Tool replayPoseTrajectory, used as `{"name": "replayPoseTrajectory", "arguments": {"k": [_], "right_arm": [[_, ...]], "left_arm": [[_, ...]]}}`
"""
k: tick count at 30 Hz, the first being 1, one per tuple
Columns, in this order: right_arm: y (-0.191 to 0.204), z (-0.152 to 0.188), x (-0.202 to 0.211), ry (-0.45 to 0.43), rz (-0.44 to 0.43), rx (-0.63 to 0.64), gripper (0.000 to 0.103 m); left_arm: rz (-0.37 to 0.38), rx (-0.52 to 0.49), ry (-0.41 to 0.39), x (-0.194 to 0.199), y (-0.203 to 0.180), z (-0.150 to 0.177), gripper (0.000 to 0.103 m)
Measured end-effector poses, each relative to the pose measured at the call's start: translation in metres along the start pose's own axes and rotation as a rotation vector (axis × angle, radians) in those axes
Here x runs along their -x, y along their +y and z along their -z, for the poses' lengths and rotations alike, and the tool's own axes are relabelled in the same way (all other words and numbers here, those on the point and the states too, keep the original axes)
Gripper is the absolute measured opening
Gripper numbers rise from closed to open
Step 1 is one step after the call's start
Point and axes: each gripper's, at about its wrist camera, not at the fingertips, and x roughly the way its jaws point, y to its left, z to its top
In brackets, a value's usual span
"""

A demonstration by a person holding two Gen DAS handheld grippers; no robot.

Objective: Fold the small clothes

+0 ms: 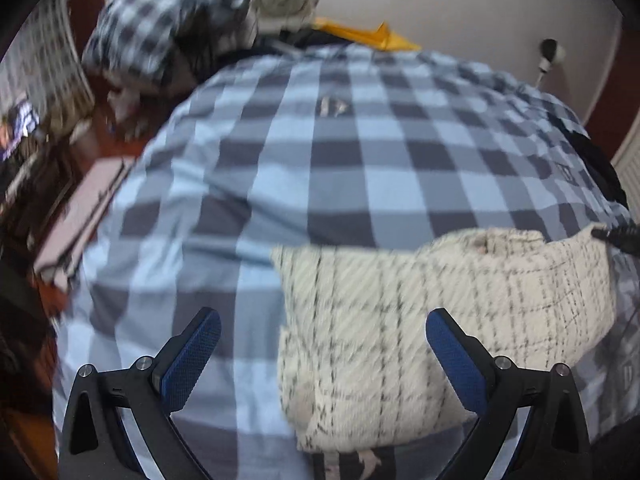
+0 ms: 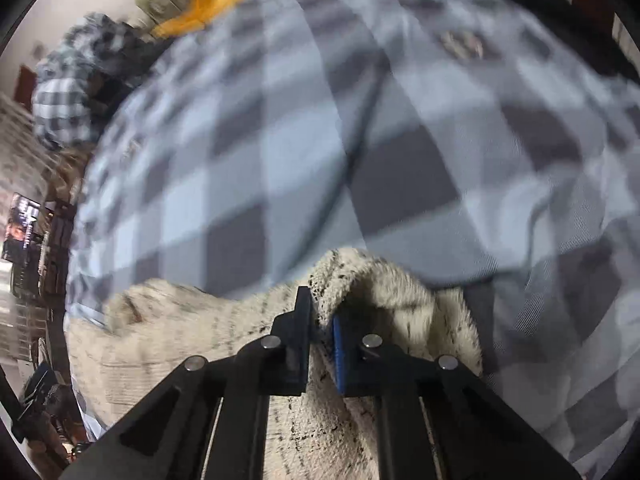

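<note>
Cream knit, crossed with thin dark lines, marks the small garment point(image 1: 420, 320) lying on the blue-and-grey checked bedcover point(image 1: 320, 152), at the near right of the bed. The left gripper point(image 1: 323, 354) hangs above its near left part with jaws spread wide, nothing between the blue pads point(image 1: 188, 364). The right gripper point(image 2: 322, 344) has its jaws clenched on a raised fold at the garment's edge. A checked pillow point(image 1: 160, 24) sits at the far left beside a yellow cloth point(image 1: 368, 34).
</note>
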Motion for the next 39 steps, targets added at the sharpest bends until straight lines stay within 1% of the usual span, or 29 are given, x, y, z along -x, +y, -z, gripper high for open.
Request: {"name": "replayPoseTrajectory", "arguments": {"k": [1, 3, 6, 8, 10, 12, 14, 16, 17, 19, 21, 22, 23, 24, 25, 26, 27, 28, 29, 31, 32, 33, 34, 35, 36, 38, 39], "right_arm": [[0.002, -0.004, 0.009, -0.025, -0.021, -0.005, 0.005], [0.010, -0.014, 0.027, -0.084, -0.063, -0.008, 0.005], [0.025, -0.027, 0.034, -0.147, -0.089, 0.014, 0.005], [0.027, -0.034, 0.025, -0.157, -0.090, 0.007, 0.005], [0.020, -0.039, 0.007, -0.128, -0.076, -0.025, 0.005], [0.011, -0.040, -0.023, -0.079, -0.025, -0.052, 0.005], [0.004, -0.040, -0.046, -0.033, -0.002, -0.061, 0.005], [-0.004, -0.039, -0.062, 0.045, -0.002, -0.079, 0.006], [-0.009, -0.039, -0.064, 0.076, -0.010, -0.105, 0.010], [-0.017, -0.040, -0.051, 0.110, -0.005, -0.136, 0.023], [-0.018, -0.042, -0.024, 0.101, 0.042, -0.124, 0.043], [-0.014, -0.041, -0.002, 0.070, 0.087, -0.092, 0.046], [-0.011, -0.040, 0.007, 0.047, 0.119, -0.068, 0.055], [0.000, -0.034, 0.029, 0.003, 0.176, -0.019, 0.065], [0.009, -0.027, 0.042, -0.030, 0.217, 0.019, 0.071], [0.028, -0.011, 0.060, -0.080, 0.266, 0.073, 0.079], [0.041, 0.000, 0.068, -0.108, 0.278, 0.104, 0.082], [0.053, 0.011, 0.070, -0.126, 0.272, 0.134, 0.082], [0.070, 0.024, 0.069, -0.130, 0.248, 0.173, 0.082], [0.108, 0.045, 0.052, -0.105, 0.181, 0.243, 0.082], [0.135, 0.058, 0.034, -0.082, 0.127, 0.292, 0.082], [0.151, 0.066, 0.022, -0.065, 0.094, 0.326, 0.082], [0.171, 0.076, 0.003, -0.034, 0.056, 0.376, 0.082], [0.177, 0.078, -0.010, -0.015, 0.046, 0.400, 0.082], [0.188, 0.086, -0.033, 0.028, 0.044, 0.438, 0.082], [0.184, 0.093, -0.064, 0.101, 0.081, 0.458, 0.082], [0.178, 0.092, -0.070, 0.113, 0.078, 0.459, 0.082]], "left_arm": [[0.008, 0.007, -0.019, 0.003, -0.001, -0.003, 0.103], [0.033, 0.032, -0.026, 0.004, 0.000, -0.005, 0.103], [0.073, 0.048, 0.010, -0.001, -0.003, -0.004, 0.103], [0.058, 0.038, 0.036, -0.008, -0.005, -0.001, 0.103], [0.043, 0.027, 0.054, -0.016, -0.007, 0.003, 0.103], [0.034, 0.022, 0.083, -0.026, -0.010, 0.007, 0.103], [0.040, 0.018, 0.101, -0.032, -0.014, 0.012, 0.103], [0.037, -0.006, 0.121, -0.036, -0.020, 0.016, 0.103], [0.027, -0.029, 0.128, -0.039, -0.025, 0.018, 0.103], [-0.010, -0.075, 0.138, -0.044, -0.032, 0.021, 0.103], [-0.043, -0.107, 0.143, -0.044, -0.035, 0.024, 0.103], [-0.053, -0.113, 0.125, -0.039, -0.035, 0.025, 0.103], [-0.061, -0.110, 0.105, -0.034, -0.034, 0.023, 0.103], [-0.070, -0.099, 0.074, -0.025, -0.033, 0.021, 0.103], [-0.070, -0.086, 0.053, -0.019, -0.032, 0.019, 0.103], [-0.056, -0.058, 0.030, -0.011, -0.033, 0.015, 0.103], [-0.034, -0.030, 0.013, -0.006, -0.034, 0.011, 0.103], [-0.005, -0.002, 0.001, -0.002, -0.038, 0.008, 0.103], [0.028, 0.012, 0.007, -0.004, -0.046, 0.005, 0.103], [0.084, 0.006, 0.052, -0.015, -0.059, 0.004, 0.103], [0.120, 0.018, 0.084, -0.024, -0.064, 0.006, 0.103], [0.146, 0.043, 0.101, -0.032, -0.066, 0.009, 0.103], [0.156, 0.056, 0.098, -0.037, -0.067, 0.013, 0.103], [0.146, 0.052, 0.091, -0.044, -0.068, 0.019, 0.103], [0.129, 0.035, 0.093, -0.049, -0.069, 0.022, 0.103], [0.083, -0.049, 0.095, -0.062, -0.070, 0.031, 0.103], [0.060, -0.107, 0.084, -0.066, -0.071, 0.035, 0.103]]}}
